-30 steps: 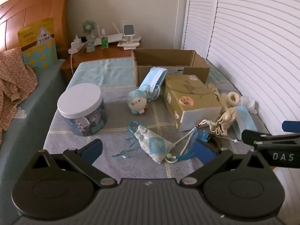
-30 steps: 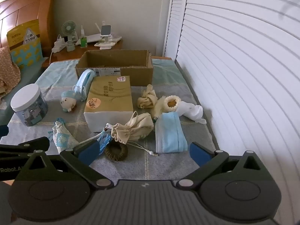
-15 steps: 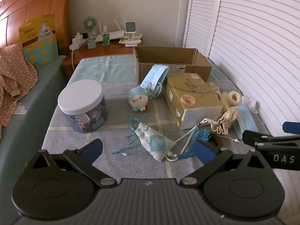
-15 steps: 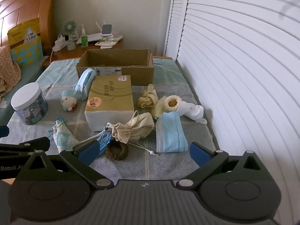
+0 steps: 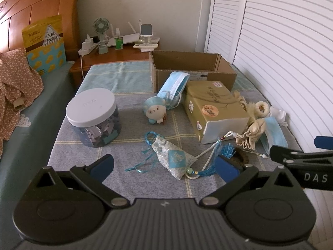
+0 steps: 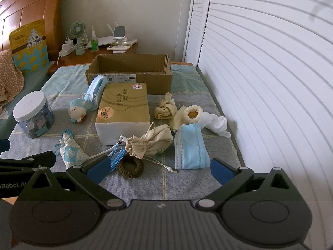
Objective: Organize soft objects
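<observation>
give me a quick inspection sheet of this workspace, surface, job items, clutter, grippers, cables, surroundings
Surface: checked blue-grey cloth covering the table.
Job's things: open cardboard box at the back, nothing seen inside; plush toy, sachet, drawstring pouch, flat face mask, second mask leaning on the box, hair tie, white sock.
Clutter: tissue pack, lidded jar.
Grippers: left gripper and right gripper both open, holding nothing.
Cables: white lead from the power strip on the nightstand.
Surroundings: louvred doors on the right, wooden headboard on the left.
</observation>
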`<state>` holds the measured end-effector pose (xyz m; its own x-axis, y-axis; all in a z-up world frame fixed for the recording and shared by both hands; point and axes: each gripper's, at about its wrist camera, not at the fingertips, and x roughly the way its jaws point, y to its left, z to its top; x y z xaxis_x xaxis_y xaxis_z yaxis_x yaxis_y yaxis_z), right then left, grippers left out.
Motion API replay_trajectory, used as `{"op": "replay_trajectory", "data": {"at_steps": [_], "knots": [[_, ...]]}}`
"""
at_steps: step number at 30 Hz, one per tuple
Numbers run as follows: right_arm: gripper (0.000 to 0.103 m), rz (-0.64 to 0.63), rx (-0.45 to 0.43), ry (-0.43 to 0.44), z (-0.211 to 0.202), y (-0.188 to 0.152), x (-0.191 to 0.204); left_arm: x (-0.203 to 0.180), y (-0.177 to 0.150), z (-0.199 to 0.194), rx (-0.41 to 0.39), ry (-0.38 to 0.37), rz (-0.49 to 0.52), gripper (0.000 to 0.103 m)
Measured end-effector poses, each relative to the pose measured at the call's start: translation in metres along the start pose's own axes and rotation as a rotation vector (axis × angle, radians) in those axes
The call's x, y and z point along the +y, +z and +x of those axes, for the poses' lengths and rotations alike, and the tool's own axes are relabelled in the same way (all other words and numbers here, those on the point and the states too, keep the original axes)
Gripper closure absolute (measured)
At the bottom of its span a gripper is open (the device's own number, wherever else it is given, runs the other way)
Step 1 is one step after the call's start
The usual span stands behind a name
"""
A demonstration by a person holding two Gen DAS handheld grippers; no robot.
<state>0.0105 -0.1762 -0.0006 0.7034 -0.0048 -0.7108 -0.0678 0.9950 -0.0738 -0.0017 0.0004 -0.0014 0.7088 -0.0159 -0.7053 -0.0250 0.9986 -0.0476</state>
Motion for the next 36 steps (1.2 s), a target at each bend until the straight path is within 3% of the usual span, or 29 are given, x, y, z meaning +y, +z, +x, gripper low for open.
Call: {"op": "replay_trajectory", "data": {"at_steps": [36], "knots": [[0.0, -0.005, -0.004, 0.0, 0.001, 0.0022, 0.0007, 0.0, 0.0046, 0.0012, 0.0, 0.002, 0.002, 0.001]]}}
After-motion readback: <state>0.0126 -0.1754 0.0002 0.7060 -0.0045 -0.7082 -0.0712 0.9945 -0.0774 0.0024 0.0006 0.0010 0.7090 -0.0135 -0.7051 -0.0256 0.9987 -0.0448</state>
